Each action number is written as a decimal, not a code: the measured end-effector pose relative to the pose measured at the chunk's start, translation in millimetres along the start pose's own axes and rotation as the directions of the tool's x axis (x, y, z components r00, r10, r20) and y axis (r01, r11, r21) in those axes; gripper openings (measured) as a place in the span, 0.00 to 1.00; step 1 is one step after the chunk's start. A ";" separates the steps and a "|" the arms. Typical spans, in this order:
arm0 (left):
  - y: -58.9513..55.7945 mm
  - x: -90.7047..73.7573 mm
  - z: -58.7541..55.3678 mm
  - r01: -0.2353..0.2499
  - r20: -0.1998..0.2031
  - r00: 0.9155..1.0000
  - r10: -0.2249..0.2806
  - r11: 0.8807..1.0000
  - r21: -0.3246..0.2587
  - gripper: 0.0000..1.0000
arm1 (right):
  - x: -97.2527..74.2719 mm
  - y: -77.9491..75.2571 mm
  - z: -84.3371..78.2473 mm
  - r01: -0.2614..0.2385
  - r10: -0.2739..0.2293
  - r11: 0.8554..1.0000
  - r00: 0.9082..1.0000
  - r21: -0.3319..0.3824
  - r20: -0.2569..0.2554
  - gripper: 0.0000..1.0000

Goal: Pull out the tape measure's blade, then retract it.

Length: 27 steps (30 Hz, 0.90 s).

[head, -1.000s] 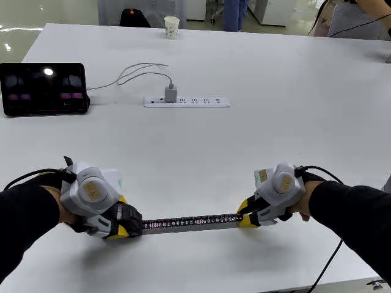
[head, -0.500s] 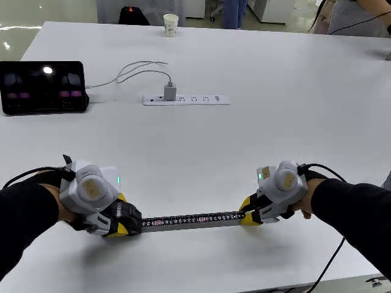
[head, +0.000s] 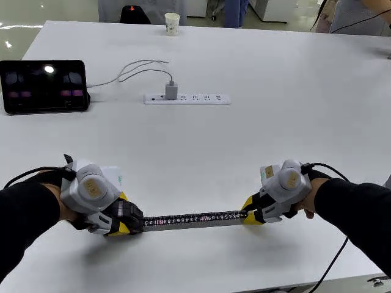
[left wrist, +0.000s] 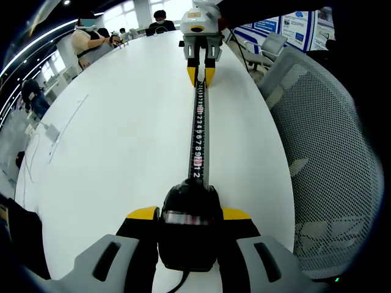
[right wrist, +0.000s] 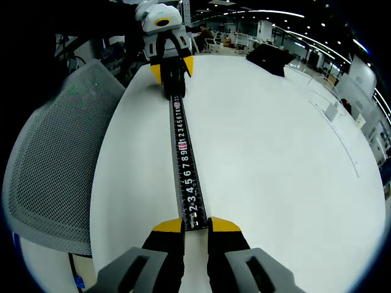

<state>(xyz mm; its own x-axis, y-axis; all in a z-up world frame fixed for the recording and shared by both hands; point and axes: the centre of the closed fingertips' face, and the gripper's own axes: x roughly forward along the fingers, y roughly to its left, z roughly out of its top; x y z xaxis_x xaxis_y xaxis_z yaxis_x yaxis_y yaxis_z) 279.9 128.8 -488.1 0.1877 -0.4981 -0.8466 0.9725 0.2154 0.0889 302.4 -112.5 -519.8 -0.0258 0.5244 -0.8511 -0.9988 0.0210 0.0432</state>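
Note:
My left gripper (head: pixel 124 221) (left wrist: pixel 190 213) is shut on the black tape measure case (left wrist: pixel 188 223) (head: pixel 127 216) near the table's front left. The numbered blade (head: pixel 195 220) (left wrist: pixel 199 128) (right wrist: pixel 184 174) runs flat over the white table (head: pixel 244 140) to my right gripper (head: pixel 249 211) (right wrist: pixel 195 224), which is shut on the blade's tip end. In the left gripper view the right gripper (left wrist: pixel 200 70) sits at the far end of the blade. In the right gripper view the left gripper (right wrist: pixel 171 70) holds the case at the far end.
A white power strip (head: pixel 187 99) with a plugged charger and cable lies mid-table. A dark tablet (head: pixel 43 86) stands at the left, a paper cup (head: pixel 173 23) at the far edge. A mesh chair (left wrist: pixel 324 159) stands beside the table's near edge.
The right gripper has moved a little to the right, drawing more blade out of the case. The left gripper has stayed in place.

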 end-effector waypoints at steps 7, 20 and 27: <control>-0.4 0.1 0.7 -0.003 0.008 1.000 0.003 1.000 -0.006 0.31 | -2.5 0.5 -2.7 -0.007 0.007 1.000 1.000 0.005 0.000 0.10; -1.2 1.4 4.7 -0.024 0.027 0.999 0.025 0.999 -0.024 0.32 | -1.3 0.4 -1.2 0.003 -0.003 1.000 1.000 -0.001 -0.029 0.12; -0.8 1.5 4.8 -0.020 0.014 1.000 0.020 1.000 -0.021 0.33 | -0.9 0.4 -2.1 0.009 -0.010 1.000 0.998 -0.025 -0.059 0.12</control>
<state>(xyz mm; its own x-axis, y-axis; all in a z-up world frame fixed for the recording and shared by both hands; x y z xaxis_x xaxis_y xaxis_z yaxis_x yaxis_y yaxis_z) 280.0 123.9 -487.0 0.2094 -0.5055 -0.8370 0.9654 0.2432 0.0946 301.9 -114.7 -520.1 -0.0181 0.4726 -0.8811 -0.9997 0.0042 0.0228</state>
